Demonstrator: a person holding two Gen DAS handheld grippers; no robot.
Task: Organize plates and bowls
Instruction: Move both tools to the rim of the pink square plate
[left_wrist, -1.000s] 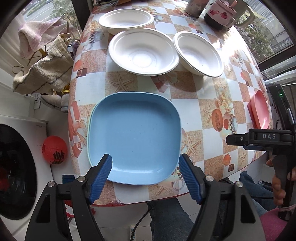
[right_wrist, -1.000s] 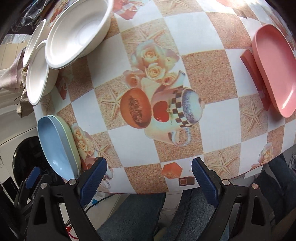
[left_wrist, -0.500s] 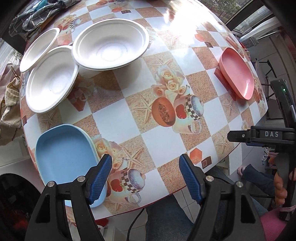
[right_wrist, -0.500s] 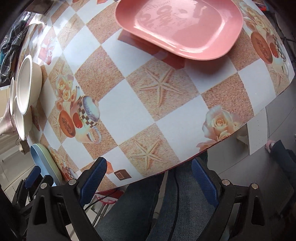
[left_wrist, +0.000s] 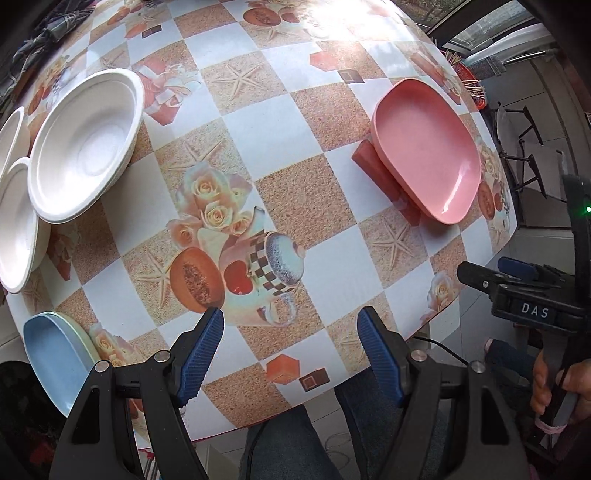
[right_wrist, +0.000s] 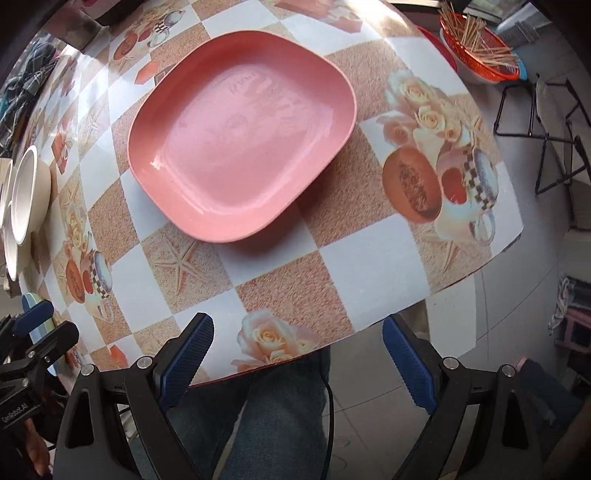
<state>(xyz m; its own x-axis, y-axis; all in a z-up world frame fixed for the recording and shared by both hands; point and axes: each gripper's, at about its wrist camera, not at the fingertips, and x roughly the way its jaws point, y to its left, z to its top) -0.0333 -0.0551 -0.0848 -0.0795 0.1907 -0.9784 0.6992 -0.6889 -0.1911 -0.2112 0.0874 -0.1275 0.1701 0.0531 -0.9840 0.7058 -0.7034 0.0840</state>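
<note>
Blue ribbed pads of the left gripper (left_wrist: 290, 352) stand apart at the bottom of the left wrist view, nothing between them; the right gripper (right_wrist: 297, 363) likewise gapes empty at the bottom of its own view

Change over the last second: both views have swung off the blue side of the table toward the pink side. The square pale-blue plastic plate (left_wrist: 55, 354), which filled the left view a second ago, is now a sliver at lower left, with a pale green rim showing under its edge. The pink rounded-square plastic plate (right_wrist: 242, 134), then only a strip at the frame edge, now sits in the upper middle of the right view, flat on the checked floral oilcloth table (right_wrist: 373, 266), close ahead of the open pads

Reading: pink plate is likely the next pick, probably to be carried over to the blue one. No grip made yet

Left view only: three white moulded-fibre bowls (left_wrist: 85, 144) at upper left, overlapping at their rims; the right tool's body and the hand (left_wrist: 557, 384) holding it at right edge. A red block seems to lie under the pink plate's near side; could be printed pattern, cannot tell

Right view only: an orange mesh basket of wooden toothpicks (right_wrist: 480, 48) at upper right, beyond the pink plate; the bowls just a thin stack at left edge
</note>
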